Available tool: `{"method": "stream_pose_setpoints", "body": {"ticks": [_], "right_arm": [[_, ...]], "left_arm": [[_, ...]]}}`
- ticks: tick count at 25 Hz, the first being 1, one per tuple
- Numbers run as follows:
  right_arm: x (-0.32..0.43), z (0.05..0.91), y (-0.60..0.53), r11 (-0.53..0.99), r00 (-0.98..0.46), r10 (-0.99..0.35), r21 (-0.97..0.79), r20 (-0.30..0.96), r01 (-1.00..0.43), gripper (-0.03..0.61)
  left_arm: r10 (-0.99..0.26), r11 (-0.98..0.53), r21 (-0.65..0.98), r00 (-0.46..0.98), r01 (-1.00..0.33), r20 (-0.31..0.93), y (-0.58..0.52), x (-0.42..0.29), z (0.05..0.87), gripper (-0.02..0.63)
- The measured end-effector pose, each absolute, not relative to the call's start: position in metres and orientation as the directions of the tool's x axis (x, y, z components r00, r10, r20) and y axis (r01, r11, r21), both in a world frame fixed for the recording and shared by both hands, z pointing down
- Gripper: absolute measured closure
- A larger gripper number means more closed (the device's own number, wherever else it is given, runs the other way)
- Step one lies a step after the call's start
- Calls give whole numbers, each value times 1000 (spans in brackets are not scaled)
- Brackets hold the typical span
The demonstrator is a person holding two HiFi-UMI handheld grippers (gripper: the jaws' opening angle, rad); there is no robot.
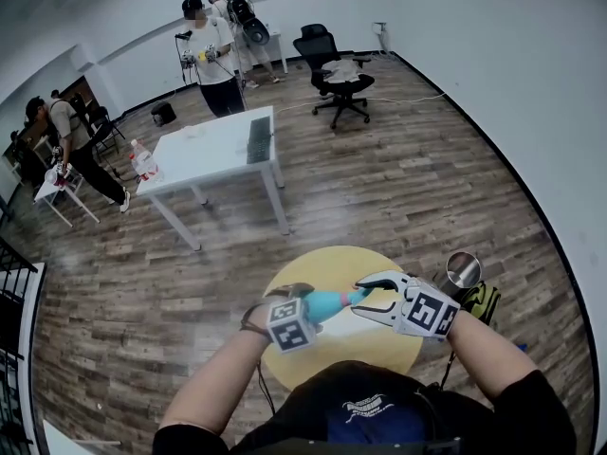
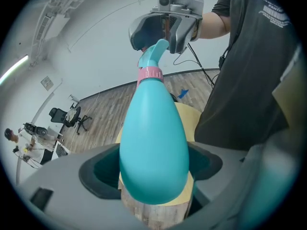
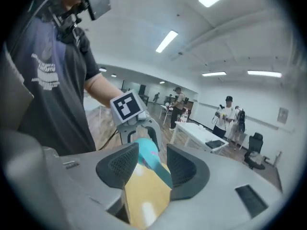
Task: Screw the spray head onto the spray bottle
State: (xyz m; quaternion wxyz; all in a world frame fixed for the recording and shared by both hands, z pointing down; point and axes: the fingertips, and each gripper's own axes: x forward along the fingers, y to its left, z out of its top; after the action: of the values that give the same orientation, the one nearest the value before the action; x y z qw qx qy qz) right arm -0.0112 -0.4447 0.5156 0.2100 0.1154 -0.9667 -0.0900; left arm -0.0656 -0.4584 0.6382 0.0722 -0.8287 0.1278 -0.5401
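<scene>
Head view: both forearms are bent inward over the table. The bottle is clamped by the left gripper and tipped toward the right gripper, whose jaws are spread astride the spray head on its neck.

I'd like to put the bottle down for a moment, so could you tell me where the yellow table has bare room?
The yellow table is bare along its far rim and along its near edge. The middle is crowded: the left gripper holds the spray bottle over it, with the right gripper around its head.
</scene>
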Motion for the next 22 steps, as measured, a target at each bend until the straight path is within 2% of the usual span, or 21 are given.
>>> {"method": "stream_pose_setpoints", "body": {"ticks": [3,6,8,10,11,12,13,15,17,20,22], "right_arm": [[-12,506,-443,969,-902,-239,147,360,-197,365],[-6,513,-437,943,-861,-242,317,448,-100,334],[1,532,-434,887,-791,-269,461,550,18,334],[4,549,-433,850,-739,-295,520,605,87,336],[4,553,-434,850,-734,-303,521,608,80,345],[3,554,-437,864,-738,-307,501,600,47,404],[2,555,-439,892,-749,-303,451,590,-6,460],[2,553,-447,956,-786,-270,251,556,-151,472],[3,550,-455,957,-832,-229,-41,506,-289,479],[7,549,-470,775,-897,-181,-503,403,-383,485],[8,550,-477,554,-940,-175,-760,293,-340,488]], "left_arm": [[-294,-956,-262,387,-134,874,-459,-62,637,176],[-309,-951,-282,375,-126,874,-460,-64,637,176],[-326,-945,-310,351,-102,878,-460,-68,640,176],[-339,-940,-332,331,-79,881,-459,-70,643,176],[-345,-938,-340,326,-74,880,-459,-69,644,176],[-352,-935,-348,321,-73,879,-459,-67,644,176],[-364,-930,-360,314,-74,877,-461,-67,644,176],[-402,-915,-396,290,-80,869,-465,-69,645,178],[-459,-887,-454,254,-83,851,-472,-73,644,178],[-563,-825,-561,193,-71,804,-485,-77,641,178],[-610,-791,-609,168,-66,774,-490,-80,640,178]]}}
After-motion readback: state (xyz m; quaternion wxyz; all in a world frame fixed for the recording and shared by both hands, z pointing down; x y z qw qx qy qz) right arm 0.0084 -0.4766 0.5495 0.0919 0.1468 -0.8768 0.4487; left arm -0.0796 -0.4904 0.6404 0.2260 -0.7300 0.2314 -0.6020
